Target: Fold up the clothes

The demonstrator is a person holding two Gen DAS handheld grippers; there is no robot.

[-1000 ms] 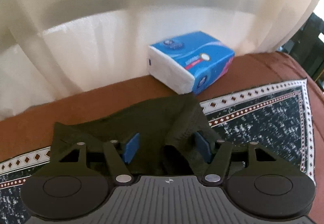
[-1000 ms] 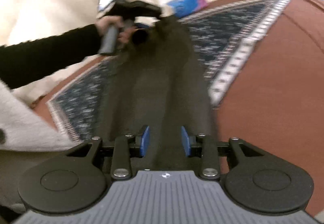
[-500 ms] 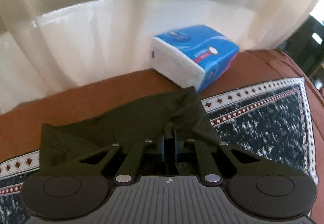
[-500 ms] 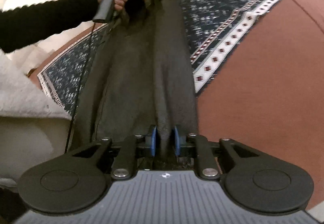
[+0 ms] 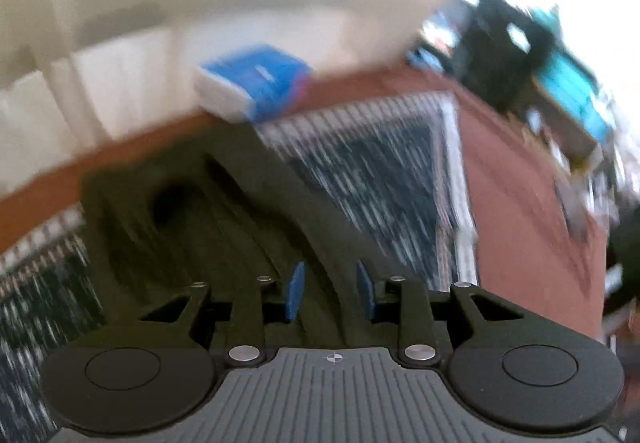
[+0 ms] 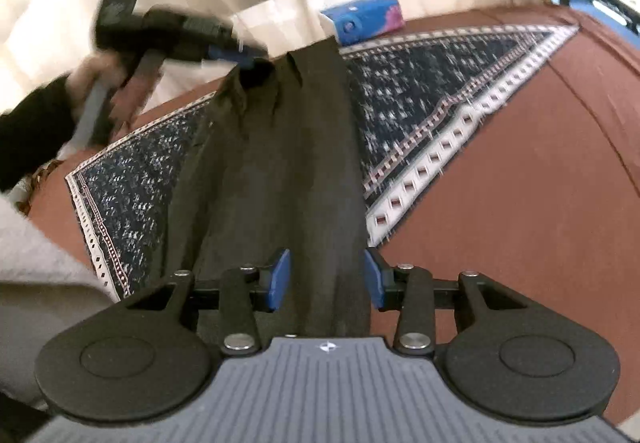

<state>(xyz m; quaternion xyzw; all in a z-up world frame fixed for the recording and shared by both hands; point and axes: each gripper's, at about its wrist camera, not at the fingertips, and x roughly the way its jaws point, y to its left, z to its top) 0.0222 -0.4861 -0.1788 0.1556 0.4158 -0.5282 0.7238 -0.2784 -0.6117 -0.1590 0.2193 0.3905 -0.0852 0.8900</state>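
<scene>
In the right wrist view, the right gripper (image 6: pixel 325 278) sits at the bottom centre with its jaws well apart, the near end of the dark garment (image 6: pixel 280 171) lying loose between the blue pads (image 6: pixel 279 279) and gripped by neither. The garment runs as a long creased strip up the frame over the patterned cloth (image 6: pixel 432 99) on the brown table (image 6: pixel 520 203). To fold well, I would judge each end needs a square pinch at its corner (wrinkles smoothed first). At upper left the left gripper (image 6: pixel 256 61) hovers at the far end; in its own blurred view its jaws stand parted over the fabric. A blue tissue pack (image 6: pixel 362 19) lies beyond.
</scene>
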